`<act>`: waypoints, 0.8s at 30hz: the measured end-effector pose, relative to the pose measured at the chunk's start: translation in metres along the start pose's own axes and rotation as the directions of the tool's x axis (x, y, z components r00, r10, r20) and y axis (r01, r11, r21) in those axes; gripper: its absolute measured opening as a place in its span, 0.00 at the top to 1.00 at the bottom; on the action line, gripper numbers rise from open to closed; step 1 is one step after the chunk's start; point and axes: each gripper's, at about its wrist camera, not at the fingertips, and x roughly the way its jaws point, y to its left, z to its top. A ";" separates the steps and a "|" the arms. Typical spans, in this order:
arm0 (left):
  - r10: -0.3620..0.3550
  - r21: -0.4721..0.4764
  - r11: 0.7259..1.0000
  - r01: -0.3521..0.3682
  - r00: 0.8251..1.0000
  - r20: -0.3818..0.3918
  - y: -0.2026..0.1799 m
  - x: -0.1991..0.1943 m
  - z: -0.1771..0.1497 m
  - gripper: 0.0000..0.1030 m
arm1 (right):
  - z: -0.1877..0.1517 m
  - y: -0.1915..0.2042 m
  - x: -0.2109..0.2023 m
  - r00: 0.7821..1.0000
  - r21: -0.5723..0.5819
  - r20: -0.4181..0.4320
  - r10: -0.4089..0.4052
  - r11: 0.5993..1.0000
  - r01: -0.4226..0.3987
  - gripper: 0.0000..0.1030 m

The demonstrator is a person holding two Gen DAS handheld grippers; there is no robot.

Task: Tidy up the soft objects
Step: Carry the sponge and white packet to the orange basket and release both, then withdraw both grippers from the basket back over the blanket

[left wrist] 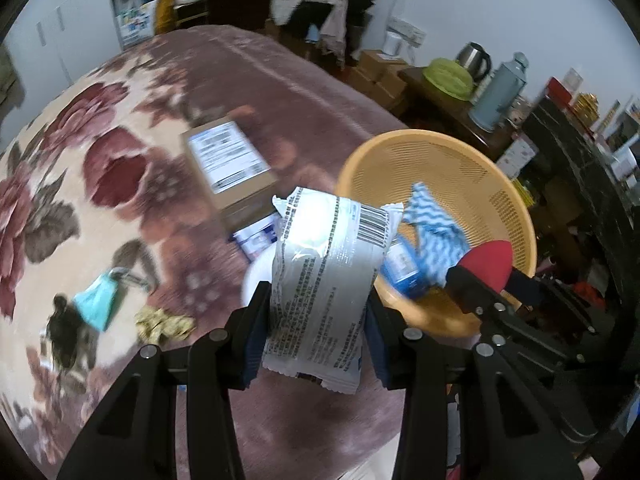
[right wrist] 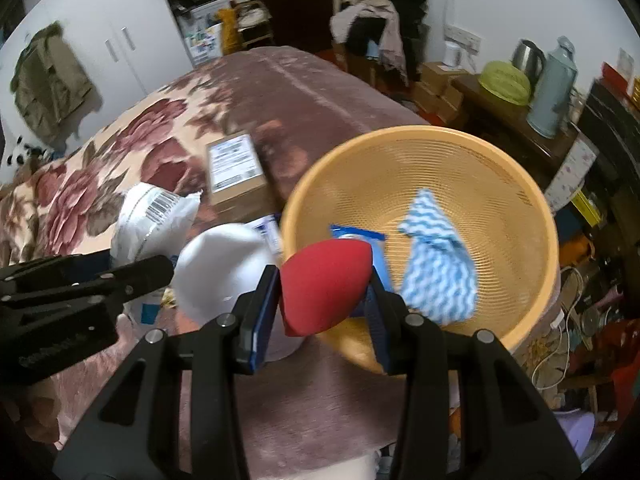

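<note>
My left gripper (left wrist: 318,316) is shut on a silver plastic packet (left wrist: 324,276) with a barcode, held above the bed just left of the orange basket (left wrist: 496,168). In the right wrist view the same packet (right wrist: 152,220) shows at the left, ahead of the left gripper's black fingers (right wrist: 144,272). My right gripper (right wrist: 326,300) is shut on a red egg-shaped sponge (right wrist: 324,284), held over the near rim of the basket (right wrist: 532,280). That sponge (left wrist: 490,264) also shows in the left wrist view. A blue-and-white wavy cloth (right wrist: 438,276) and a blue packet (right wrist: 378,240) lie inside the basket.
A cardboard box (left wrist: 232,168) with a white label lies on the floral blanket (left wrist: 100,168). A white round object (right wrist: 220,268) sits left of the basket. A teal mask (left wrist: 98,304) and a yellow crumpled item (left wrist: 162,322) lie on the bed. A side table with kettle (right wrist: 528,58) and flask (right wrist: 554,88) stands right.
</note>
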 end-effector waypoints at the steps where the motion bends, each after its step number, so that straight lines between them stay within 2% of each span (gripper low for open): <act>1: -0.007 0.010 1.000 0.007 1.000 -0.003 -0.008 0.004 0.005 0.57 | 0.002 -0.007 0.002 1.000 0.011 -0.001 -0.006 1.000 0.006 0.59; 11: -0.110 0.009 0.994 0.111 0.990 -0.093 -0.060 0.063 0.029 0.56 | 0.017 -0.061 0.024 0.998 0.073 -0.038 -0.053 0.996 0.056 0.58; 14: -0.111 0.001 0.994 0.112 0.987 -0.115 -0.067 0.080 0.034 0.49 | 0.016 -0.069 0.035 0.995 0.069 -0.074 -0.068 0.995 0.073 0.58; 15: -0.114 -0.002 0.993 0.114 0.986 -0.118 -0.068 0.086 0.036 0.44 | 0.016 -0.072 0.039 0.994 0.069 -0.086 -0.072 0.995 0.078 0.57; 16: -0.118 -0.007 0.993 0.119 0.986 -0.120 -0.069 0.089 0.038 0.34 | 0.016 -0.075 0.042 0.993 0.071 -0.097 -0.071 0.994 0.078 0.57; 17: -0.124 -0.013 0.992 0.124 0.985 -0.120 -0.069 0.091 0.039 0.28 | 0.015 -0.078 0.045 0.992 0.072 -0.106 -0.069 0.994 0.077 0.53; 18: -0.133 -0.021 0.991 0.131 0.984 -0.116 -0.068 0.093 0.041 0.21 | 0.014 -0.079 0.048 0.991 0.070 -0.116 -0.073 0.994 0.081 0.38; 20: -0.141 -0.023 0.990 0.140 0.984 -0.108 -0.068 0.094 0.042 0.19 | 0.012 -0.082 0.050 0.992 0.073 -0.113 -0.063 0.995 0.071 0.17; 23: -0.138 0.001 0.990 0.139 0.986 -0.091 -0.069 0.090 0.046 0.15 | 0.012 -0.079 0.052 0.991 0.061 -0.113 -0.068 0.995 0.075 0.16; 24: -0.134 0.009 0.991 0.135 0.988 -0.079 -0.068 0.087 0.047 0.05 | 0.012 -0.079 0.053 0.991 0.056 -0.114 -0.070 0.995 0.077 0.15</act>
